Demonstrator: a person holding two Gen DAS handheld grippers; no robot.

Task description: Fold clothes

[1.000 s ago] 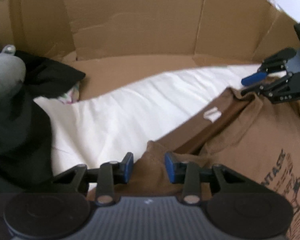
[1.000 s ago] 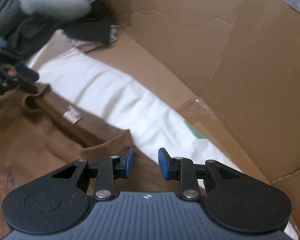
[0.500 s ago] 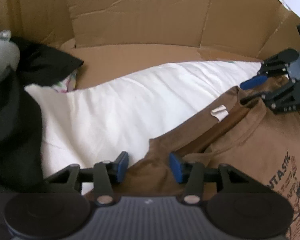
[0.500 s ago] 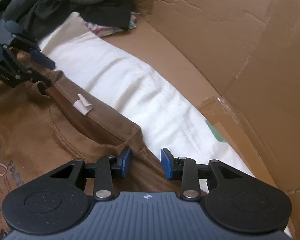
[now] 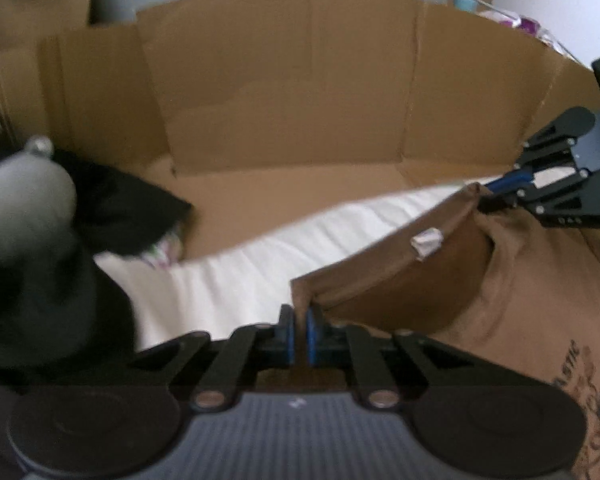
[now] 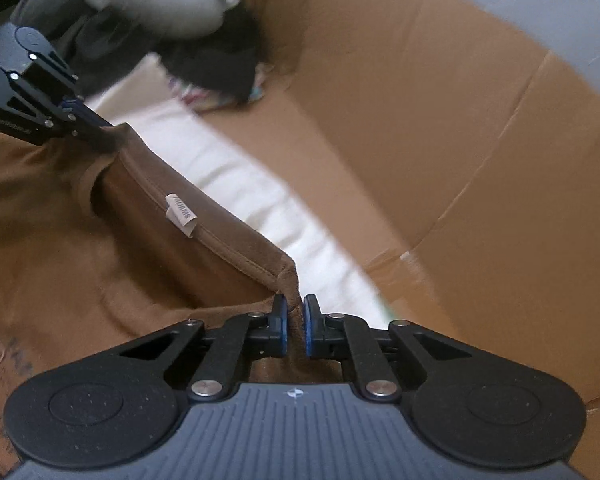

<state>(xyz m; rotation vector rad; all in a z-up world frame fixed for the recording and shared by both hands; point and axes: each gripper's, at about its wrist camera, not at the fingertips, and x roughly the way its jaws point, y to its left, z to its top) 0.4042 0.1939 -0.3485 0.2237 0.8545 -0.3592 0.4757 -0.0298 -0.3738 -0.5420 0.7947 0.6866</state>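
A brown T-shirt (image 5: 512, 280) lies on a white sheet (image 5: 236, 280) inside walls of cardboard (image 5: 284, 92), its neckline pulled taut between two grippers. The left gripper (image 5: 299, 336) is closing on the collar's left end, fabric pinched between its blue pads; the right gripper (image 6: 295, 330) is closing likewise on the right end. Only the left wrist view shows the chest print (image 5: 580, 384), whose blurred letters seem to end in "ASTIC". Only the right wrist view brings the white neck tag (image 6: 180, 214) close enough to show writing, though it stays unreadable. Dark clothes (image 6: 212, 56) lie heaped at the sheet's far end.
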